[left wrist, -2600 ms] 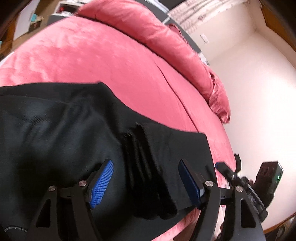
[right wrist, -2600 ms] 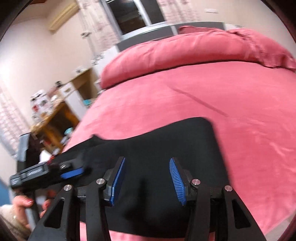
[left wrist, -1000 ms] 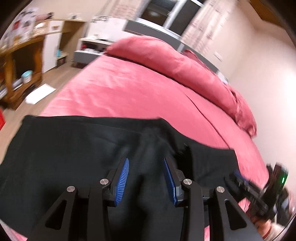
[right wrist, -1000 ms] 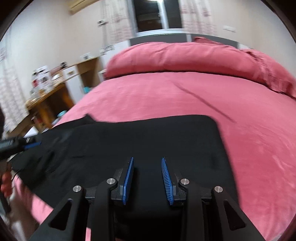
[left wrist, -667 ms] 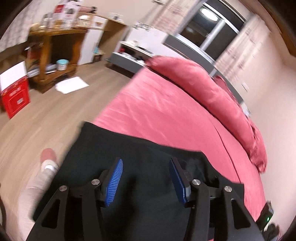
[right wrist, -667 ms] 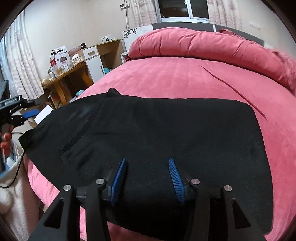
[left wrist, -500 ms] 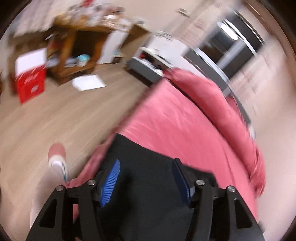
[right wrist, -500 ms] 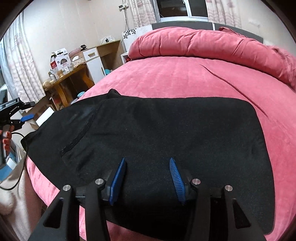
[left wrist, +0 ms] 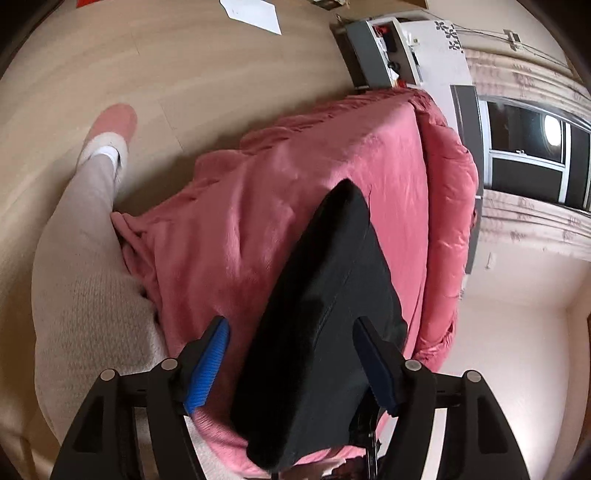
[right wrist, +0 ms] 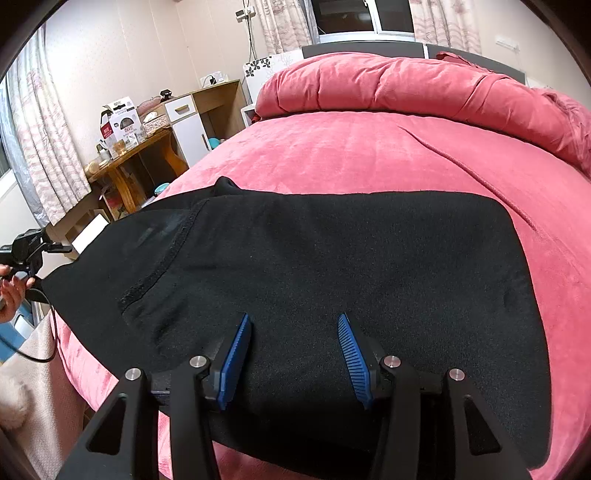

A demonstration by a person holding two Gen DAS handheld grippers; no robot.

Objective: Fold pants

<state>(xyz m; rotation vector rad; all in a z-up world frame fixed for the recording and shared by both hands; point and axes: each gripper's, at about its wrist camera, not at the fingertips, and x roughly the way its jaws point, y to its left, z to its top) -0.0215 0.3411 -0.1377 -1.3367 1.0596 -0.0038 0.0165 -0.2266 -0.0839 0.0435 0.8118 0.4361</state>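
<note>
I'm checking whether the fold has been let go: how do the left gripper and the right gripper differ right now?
The left gripper stands wider, jaws opening, seen over the end of the black pants near the bed's edge; the right gripper is narrower, over their broad middle. The left view is rolled sideways; the right is level. Both have blue pads clear of the cloth, gripping nothing.

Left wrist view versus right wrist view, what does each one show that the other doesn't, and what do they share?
Only the left wrist view shows the wood floor, a sheet of paper on it, the person's trouser leg and pink slipper.

Only the right wrist view shows the wooden desk with boxes, the bunched duvet from the front, and the person's hand holding the left hand-held gripper.

Both show the black pants flat on the pink bed, and the window.
</note>
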